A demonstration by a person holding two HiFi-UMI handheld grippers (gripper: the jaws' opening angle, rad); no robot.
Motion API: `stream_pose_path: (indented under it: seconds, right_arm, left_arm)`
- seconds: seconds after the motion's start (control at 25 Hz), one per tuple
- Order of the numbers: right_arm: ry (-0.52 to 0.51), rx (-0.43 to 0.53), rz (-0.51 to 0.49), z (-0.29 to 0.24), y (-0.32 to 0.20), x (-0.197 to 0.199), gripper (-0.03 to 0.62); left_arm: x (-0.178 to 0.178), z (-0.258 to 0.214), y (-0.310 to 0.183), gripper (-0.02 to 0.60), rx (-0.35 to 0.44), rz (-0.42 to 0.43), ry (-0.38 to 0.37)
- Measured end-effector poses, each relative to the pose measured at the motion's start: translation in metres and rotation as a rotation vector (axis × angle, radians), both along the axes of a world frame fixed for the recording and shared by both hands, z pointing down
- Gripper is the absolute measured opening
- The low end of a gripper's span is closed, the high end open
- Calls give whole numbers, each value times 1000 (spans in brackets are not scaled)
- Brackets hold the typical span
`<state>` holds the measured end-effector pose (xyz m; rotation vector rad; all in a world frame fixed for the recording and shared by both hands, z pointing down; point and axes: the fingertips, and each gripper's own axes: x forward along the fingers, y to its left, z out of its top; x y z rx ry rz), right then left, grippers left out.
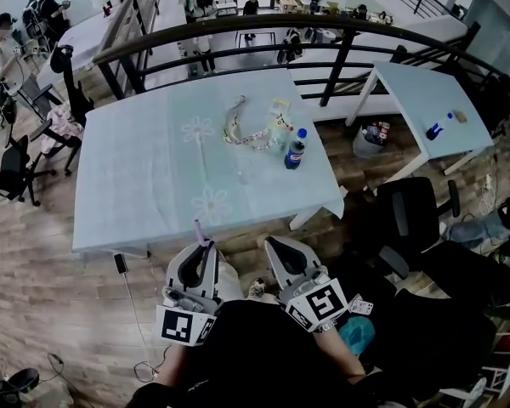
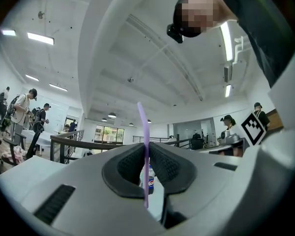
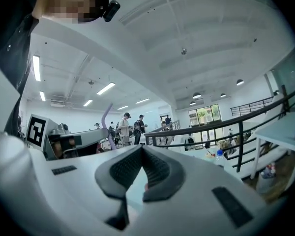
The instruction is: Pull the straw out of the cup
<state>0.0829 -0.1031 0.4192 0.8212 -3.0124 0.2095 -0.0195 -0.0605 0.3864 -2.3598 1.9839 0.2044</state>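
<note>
A thin purple straw (image 2: 143,132) stands upright between the pads of my left gripper (image 2: 146,149), which is shut on it. In the head view the straw (image 1: 201,230) sticks out of the left gripper (image 1: 202,246), held near my body just short of the table's near edge. My right gripper (image 1: 276,243) is beside it, shut with nothing in it. In the right gripper view its tips (image 3: 141,149) meet and the straw (image 3: 106,124) shows to the left. A faint clear cup (image 1: 242,173) seems to stand mid-table; I cannot make it out well.
The table (image 1: 136,185) has a pale blue cloth. A blue-capped bottle (image 1: 295,150) and a heap of small packets (image 1: 255,131) sit towards its far right. A black chair (image 1: 412,215) stands to the right, a railing (image 1: 323,32) runs behind, and a second table (image 1: 433,100) is at the far right.
</note>
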Motion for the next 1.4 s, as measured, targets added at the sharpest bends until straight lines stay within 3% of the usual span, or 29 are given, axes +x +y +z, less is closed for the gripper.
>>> stream_pose_path:
  seconds: [0.52, 0.72, 1.4]
  right_arm:
    - [-11, 20, -106, -5, 23, -24, 6]
    - [-1, 25, -116, -4, 24, -24, 6]
    - [3, 17, -89, -2, 21, -20, 6]
  left_arm:
    - [-14, 7, 34, 37, -26, -76, 3]
    - [-10, -4, 27, 38, 18, -48, -6]
    - [-1, -1, 17, 37, 14, -1, -14]
